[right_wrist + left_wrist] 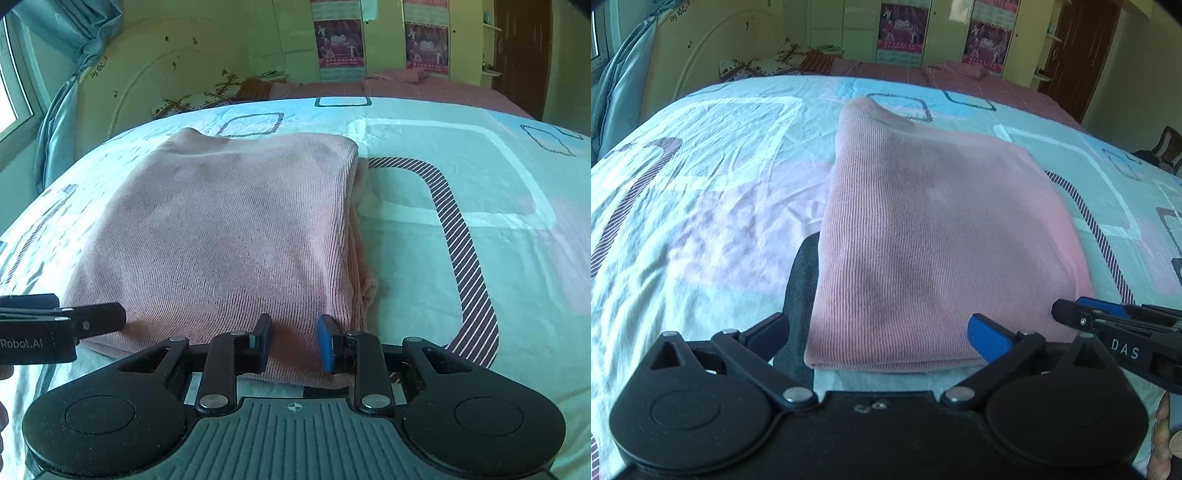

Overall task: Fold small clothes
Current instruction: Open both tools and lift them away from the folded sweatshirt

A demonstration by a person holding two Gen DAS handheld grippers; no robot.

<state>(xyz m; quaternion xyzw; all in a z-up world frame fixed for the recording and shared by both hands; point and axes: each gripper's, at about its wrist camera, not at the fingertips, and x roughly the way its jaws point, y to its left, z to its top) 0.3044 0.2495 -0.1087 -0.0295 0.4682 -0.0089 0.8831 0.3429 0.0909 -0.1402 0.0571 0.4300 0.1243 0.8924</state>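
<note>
A blue curtain hangs at the far left, well beyond the folded pink garment, beside a cream arched headboard. Nearer, the patterned bedsheet spreads under the garment, thin and creased, printed with pale blue, white and lilac rounded squares and striped bands.

The left gripper hovers at the garment's near edge with its jaws spread wide, nothing pressed between them. One finger sits off the garment's left side over a dark grey cloth that pokes out from under it; the other lies over the pink knit.

The garment lies folded into a thick rectangular pad in the middle of the bed. It is a fine ribbed knit, dusty pink, with darker smudged patches across the top. Its left edge is a smooth rounded fold; its right edge shows stacked layers.

The right gripper sits at the garment's near right corner, jaws narrowly apart with pink knit between them; whether the pads actually pinch it cannot be told.
</note>
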